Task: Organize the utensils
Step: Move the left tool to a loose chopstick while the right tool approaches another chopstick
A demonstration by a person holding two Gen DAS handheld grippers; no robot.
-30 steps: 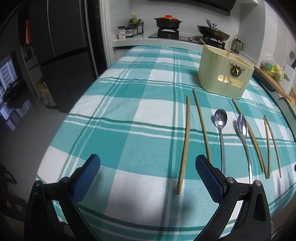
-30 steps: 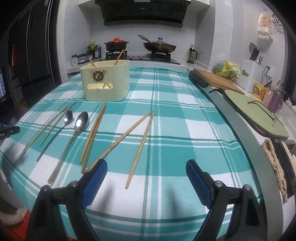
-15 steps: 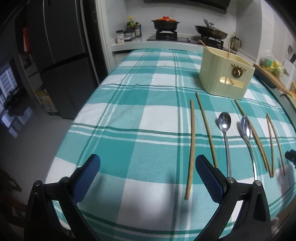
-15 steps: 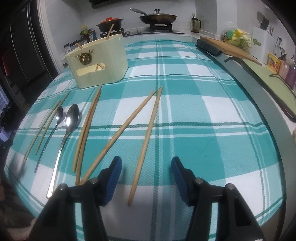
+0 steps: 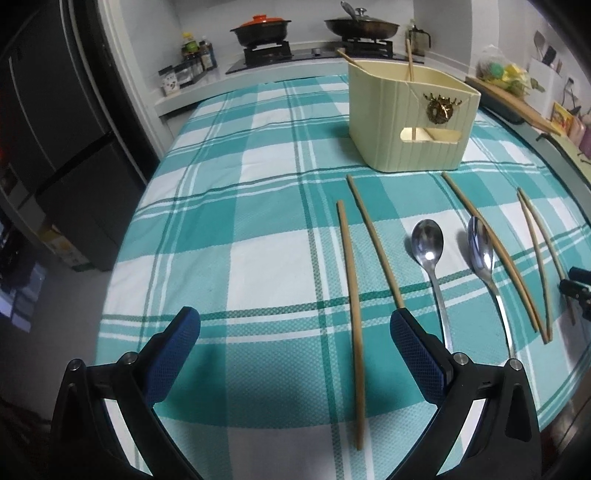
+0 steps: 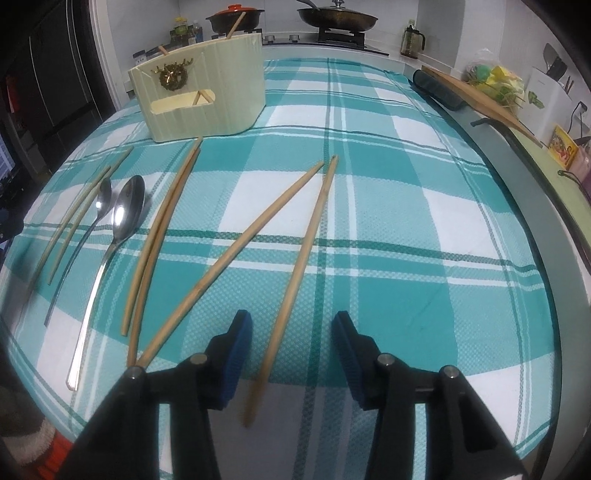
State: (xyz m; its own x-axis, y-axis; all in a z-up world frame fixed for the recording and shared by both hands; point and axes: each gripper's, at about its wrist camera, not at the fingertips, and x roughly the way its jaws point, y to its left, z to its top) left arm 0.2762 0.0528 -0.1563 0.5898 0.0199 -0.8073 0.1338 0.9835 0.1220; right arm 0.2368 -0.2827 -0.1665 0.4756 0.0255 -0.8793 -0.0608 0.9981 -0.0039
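Note:
Several wooden chopsticks and two steel spoons lie on a teal checked tablecloth in front of a cream utensil holder (image 5: 410, 122), also in the right wrist view (image 6: 201, 90). My right gripper (image 6: 291, 354) is partly open, low over the table, its blue pads on either side of the near end of the rightmost chopstick (image 6: 306, 251), not closed on it. A second chopstick (image 6: 236, 254) lies just left. My left gripper (image 5: 295, 350) is wide open and empty, above the near end of the leftmost chopstick (image 5: 352, 314). The spoons (image 5: 428, 251) (image 5: 482, 258) lie right of it.
The holder has two chopsticks standing in it. A stove with an orange-lidded pot (image 5: 260, 31) and a pan (image 5: 360, 26) is behind the table. A wooden board (image 6: 484, 99) and a dark roll (image 6: 437, 92) lie along the right counter. A dark fridge (image 5: 55, 129) stands left.
My right gripper has moved forward and down and narrowed from wide open until its pads flank the rightmost chopstick's near end. My left gripper has drifted closer to the table, still wide open.

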